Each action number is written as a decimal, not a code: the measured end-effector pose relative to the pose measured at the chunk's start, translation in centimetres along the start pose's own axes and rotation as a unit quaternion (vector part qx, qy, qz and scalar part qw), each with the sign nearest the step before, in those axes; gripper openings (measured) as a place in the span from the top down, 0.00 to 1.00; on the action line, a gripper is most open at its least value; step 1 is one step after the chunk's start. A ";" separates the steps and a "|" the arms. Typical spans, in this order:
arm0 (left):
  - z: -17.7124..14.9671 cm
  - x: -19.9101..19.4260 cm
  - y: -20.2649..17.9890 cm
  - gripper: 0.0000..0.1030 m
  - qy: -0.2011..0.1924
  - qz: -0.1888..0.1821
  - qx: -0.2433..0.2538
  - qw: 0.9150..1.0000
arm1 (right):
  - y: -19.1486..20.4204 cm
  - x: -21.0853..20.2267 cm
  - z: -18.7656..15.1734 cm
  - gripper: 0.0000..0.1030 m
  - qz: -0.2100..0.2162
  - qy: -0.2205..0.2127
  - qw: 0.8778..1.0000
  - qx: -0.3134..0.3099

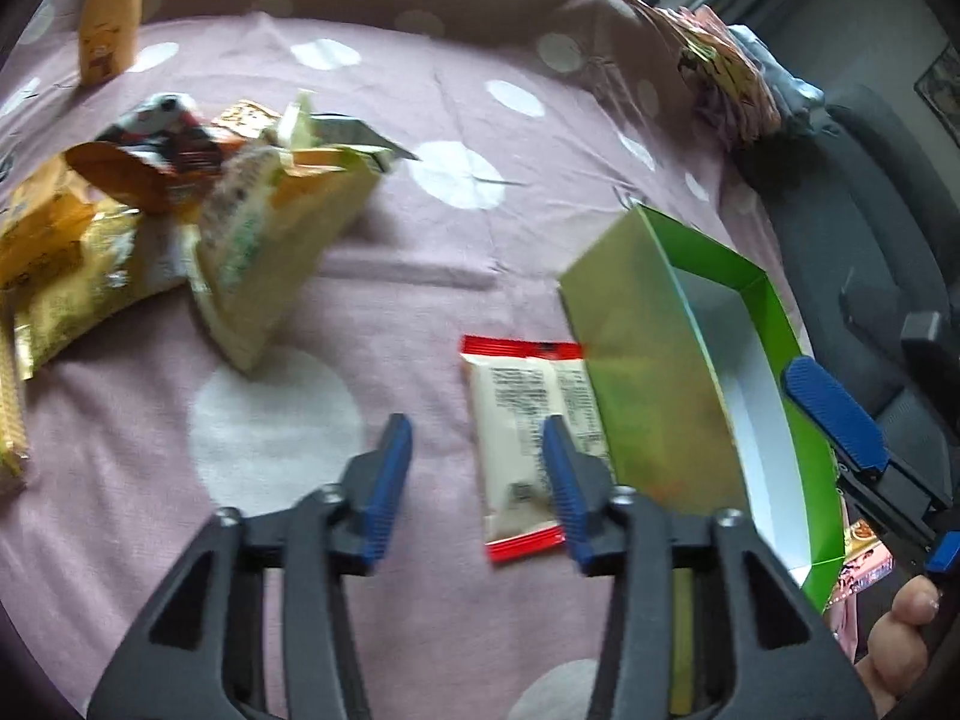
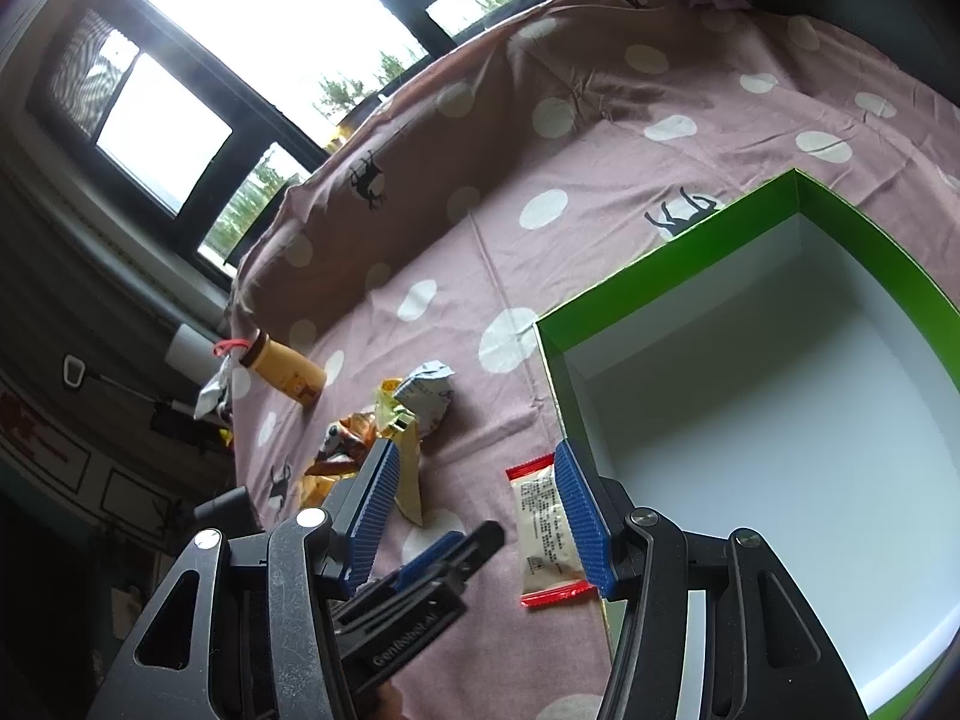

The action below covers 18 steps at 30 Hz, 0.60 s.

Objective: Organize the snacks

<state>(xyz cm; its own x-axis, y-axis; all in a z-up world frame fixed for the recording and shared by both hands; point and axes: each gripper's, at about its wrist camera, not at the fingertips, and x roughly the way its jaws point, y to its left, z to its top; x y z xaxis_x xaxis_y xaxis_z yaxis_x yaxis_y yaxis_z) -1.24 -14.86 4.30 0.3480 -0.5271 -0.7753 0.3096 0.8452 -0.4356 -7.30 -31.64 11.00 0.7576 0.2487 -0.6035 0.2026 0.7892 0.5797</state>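
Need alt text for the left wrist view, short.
Open left gripper hovers over a polka-dot pink cloth, beside a red-edged snack packet lying flat against an empty green box. A heap of snack bags sits to the left.

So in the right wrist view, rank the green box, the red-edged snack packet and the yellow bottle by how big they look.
1. green box, by far the largest.
2. red-edged snack packet.
3. yellow bottle.
The bottle stands farther from the camera, so its place after the packet is unsure.
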 end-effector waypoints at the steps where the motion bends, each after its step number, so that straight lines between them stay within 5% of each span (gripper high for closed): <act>1: 0.0 0.2 -0.3 0.47 0.003 -0.004 0.003 1.000 | 0.0 0.0 0.0 0.46 -0.001 -0.001 1.000 0.001; 5: 0.0 2.2 -0.2 0.40 0.040 -0.043 -0.012 0.998 | -0.5 -0.2 0.3 0.46 -0.004 -0.003 1.000 0.009; 11: 0.3 2.7 0.3 0.35 0.036 -0.081 -0.037 0.995 | -1.3 -0.5 0.6 0.46 -0.001 -0.005 1.000 0.018; 18: 0.7 3.2 2.2 0.38 0.058 -0.173 -0.091 0.979 | -1.7 -0.4 0.6 0.46 0.003 -0.003 1.000 0.024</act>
<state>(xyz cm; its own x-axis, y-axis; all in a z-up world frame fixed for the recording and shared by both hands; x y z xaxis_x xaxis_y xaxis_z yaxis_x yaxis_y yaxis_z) 1.19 -14.71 1.19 0.1447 -0.7803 -0.6084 0.2244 0.6248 -0.7479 -7.54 -33.42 10.59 0.7625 0.2493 -0.5970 0.2286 0.7594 0.6091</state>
